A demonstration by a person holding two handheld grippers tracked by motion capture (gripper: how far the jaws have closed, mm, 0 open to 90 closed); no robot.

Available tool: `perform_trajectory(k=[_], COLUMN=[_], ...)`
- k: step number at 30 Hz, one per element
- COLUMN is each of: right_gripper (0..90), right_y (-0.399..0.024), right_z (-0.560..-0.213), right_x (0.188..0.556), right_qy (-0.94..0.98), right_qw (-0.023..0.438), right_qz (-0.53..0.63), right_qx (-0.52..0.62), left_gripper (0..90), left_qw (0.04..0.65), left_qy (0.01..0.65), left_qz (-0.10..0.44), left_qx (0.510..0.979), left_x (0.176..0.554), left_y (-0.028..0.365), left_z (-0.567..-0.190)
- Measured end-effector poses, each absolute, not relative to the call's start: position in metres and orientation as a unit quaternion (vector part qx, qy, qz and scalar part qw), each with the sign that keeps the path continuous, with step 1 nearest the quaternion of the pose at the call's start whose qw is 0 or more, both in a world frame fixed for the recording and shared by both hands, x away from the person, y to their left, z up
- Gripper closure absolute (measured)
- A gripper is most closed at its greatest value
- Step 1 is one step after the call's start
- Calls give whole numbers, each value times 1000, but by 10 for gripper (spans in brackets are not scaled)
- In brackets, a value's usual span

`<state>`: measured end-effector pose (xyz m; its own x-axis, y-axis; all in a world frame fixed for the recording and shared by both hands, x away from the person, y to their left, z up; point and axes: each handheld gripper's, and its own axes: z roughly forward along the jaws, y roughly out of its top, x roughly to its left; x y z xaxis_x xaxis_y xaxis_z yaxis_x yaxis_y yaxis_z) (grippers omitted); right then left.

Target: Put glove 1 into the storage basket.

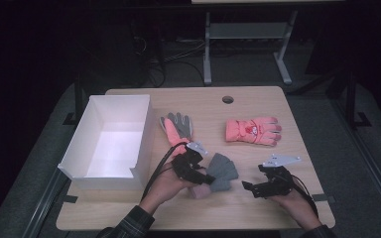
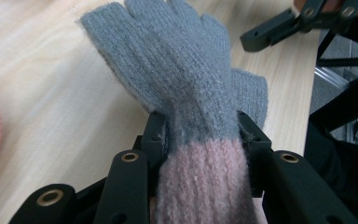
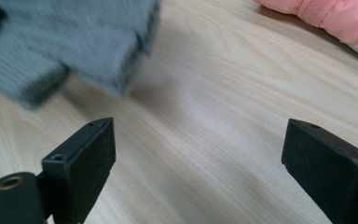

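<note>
The left gripper (image 1: 204, 177) has its jaws clamped on a knitted glove with a grey hand and a pale pink ribbed cuff (image 2: 177, 70); in the left gripper view the black pads press both sides of it just where the grey wool meets the pink cuff, and the grey fingers fan out ahead over the light wooden table (image 1: 258, 208). In the high view this glove sits near the front middle of the table, between the two hands. The right gripper (image 1: 250, 188) is held just beside it, to its right, jaws standing wide apart with nothing but bare wood between them in the right gripper view. A second grey and pink knitted glove (image 1: 177, 127) lies flat farther back, next to the open white rectangular box (image 1: 87, 131) on the left part of the table. A padded coral-pink glove (image 1: 253, 131) lies on the right, well apart from both grippers.
</note>
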<state>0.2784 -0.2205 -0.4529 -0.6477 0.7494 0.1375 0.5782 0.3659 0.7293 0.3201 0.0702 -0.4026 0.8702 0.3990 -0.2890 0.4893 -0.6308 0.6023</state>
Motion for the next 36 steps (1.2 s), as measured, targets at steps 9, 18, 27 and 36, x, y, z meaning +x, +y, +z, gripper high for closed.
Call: perform_trajectory(k=[9, 18, 27, 36], right_gripper=[89, 87, 87, 87], right_y=[-219, -219, -217, -216], right_z=[-455, -456, -458, -459], right_x=[278, 279, 279, 278], right_qy=[820, 822, 824, 822], right_qw=[109, 110, 110, 108], right_qz=[387, 386, 384, 383], right_qx=[406, 405, 403, 406], left_gripper=[624, 624, 624, 623], left_qw=[362, 375, 398, 409], left_qy=[271, 290, 311, 360], left_qz=[-53, -20, 6, 52], left_qx=[890, 880, 863, 837], left_x=[326, 334, 348, 358], left_y=[86, 115, 157, 200], left_z=[-373, -331, -299, -288])
